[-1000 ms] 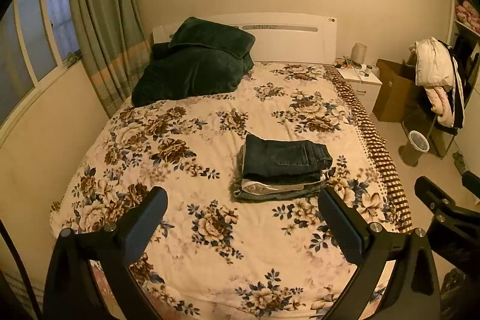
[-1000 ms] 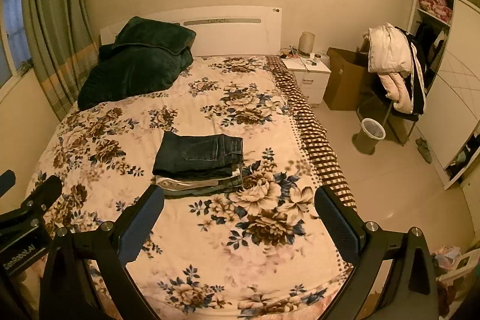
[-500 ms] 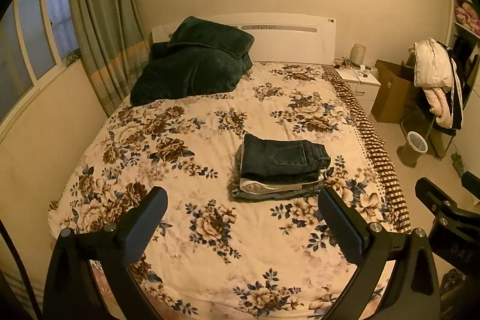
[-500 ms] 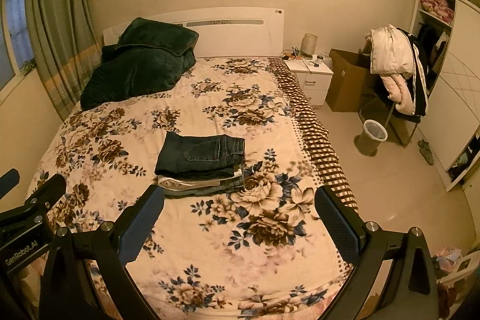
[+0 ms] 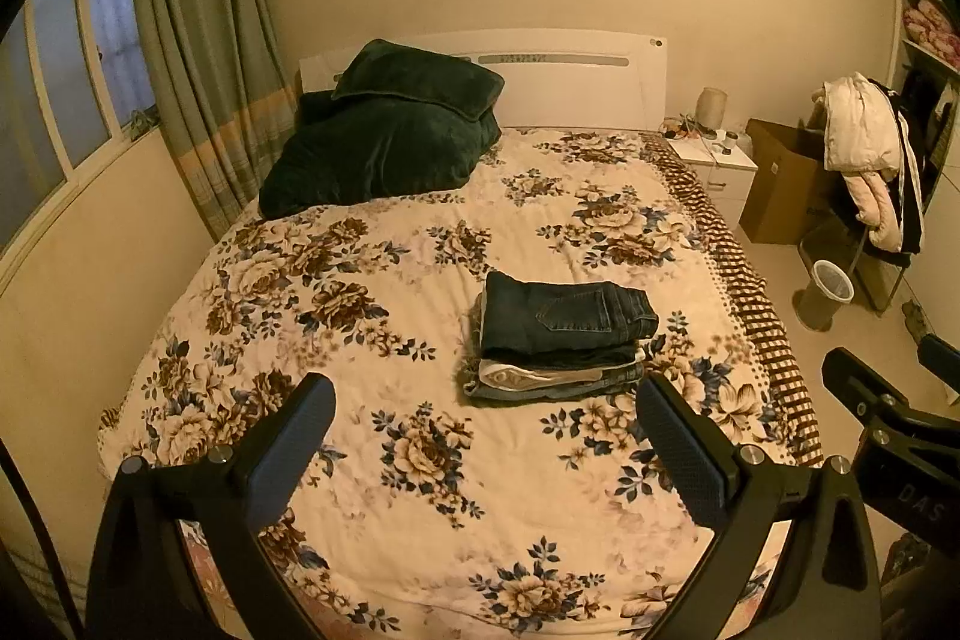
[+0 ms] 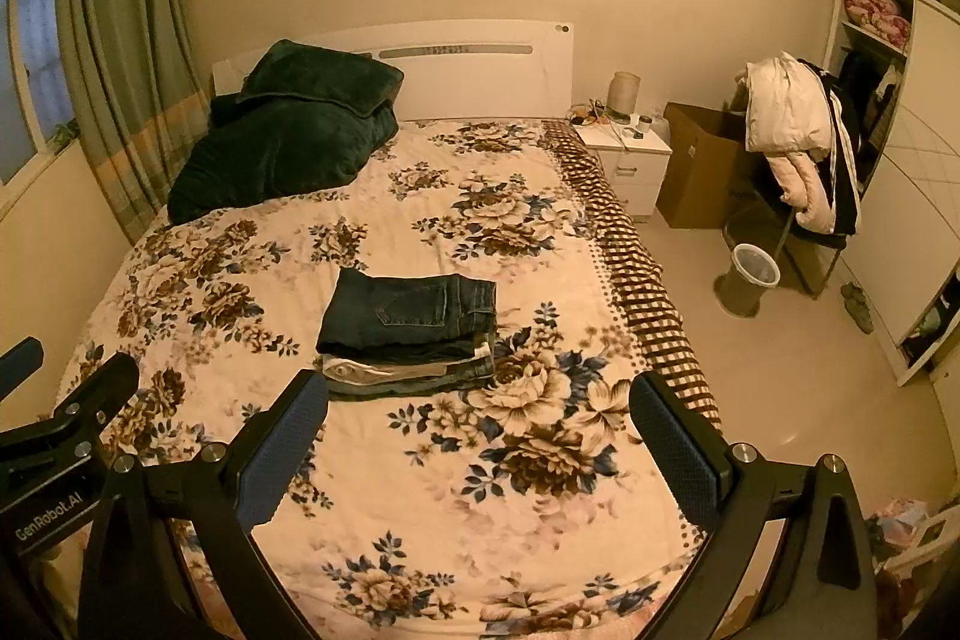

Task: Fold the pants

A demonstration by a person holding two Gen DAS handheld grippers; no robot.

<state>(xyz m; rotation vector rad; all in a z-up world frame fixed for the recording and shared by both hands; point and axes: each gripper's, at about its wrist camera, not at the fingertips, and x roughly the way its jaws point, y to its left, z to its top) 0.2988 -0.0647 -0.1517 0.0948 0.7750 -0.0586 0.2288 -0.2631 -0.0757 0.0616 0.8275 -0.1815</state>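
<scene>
Floral bed [image 5: 372, 460], folded pants [image 5: 564, 316], lower layers indistinct

Both wrist views from foot of bed [image 5: 420, 520]

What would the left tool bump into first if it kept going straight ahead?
Probably the floral bedspread, just left of the stack of folded jeans. The open left tool hangs above the bed holding nothing, with nothing between. Depth is hard to judge in this fisheye view.

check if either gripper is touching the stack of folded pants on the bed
Apart. In the left wrist view the left gripper is open, with bare bedspread before the pants stack. The right gripper is open too, short of the stack.
</scene>
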